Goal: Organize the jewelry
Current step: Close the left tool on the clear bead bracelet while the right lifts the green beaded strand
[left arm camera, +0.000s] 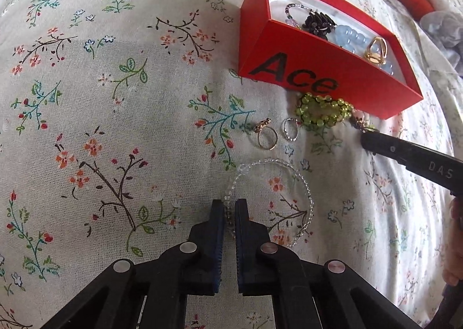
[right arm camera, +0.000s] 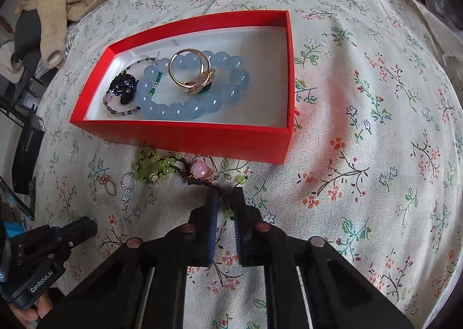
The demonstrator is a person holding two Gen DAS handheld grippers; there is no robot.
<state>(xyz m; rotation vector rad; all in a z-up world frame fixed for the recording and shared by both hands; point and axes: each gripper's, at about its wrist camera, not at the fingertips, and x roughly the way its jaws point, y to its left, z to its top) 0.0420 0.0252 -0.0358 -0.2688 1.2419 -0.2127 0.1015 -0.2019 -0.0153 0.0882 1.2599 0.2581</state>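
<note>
Left view
Left gripper (left arm camera: pixel 230 207): pinched on the clear bead bracelet (left arm camera: pixel 289 178), which lies on the flowery cloth (left arm camera: pixel 115 97).
Red box (left arm camera: pixel 318 80): one, open, top right.
In the box: one blue bead bracelet (left arm camera: pixel 351 37), one gold ring (left arm camera: pixel 376 51), one dark charm (left arm camera: pixel 318 24).
On the cloth: two rings (left arm camera: pixel 267 138), one green bead bracelet (left arm camera: pixel 321 110) touching the box.

Right view
Right gripper (right arm camera: pixel 225 199): pinched on the green bracelet's dark cord, just below one pink bead (right arm camera: pixel 198 168).
Left gripper here: bottom left, low over the cloth.

free: floral cloth (left arm camera: pixel 115 126) left | blocked: red box (left arm camera: pixel 318 80) – rings (left arm camera: pixel 267 135) beside
</note>
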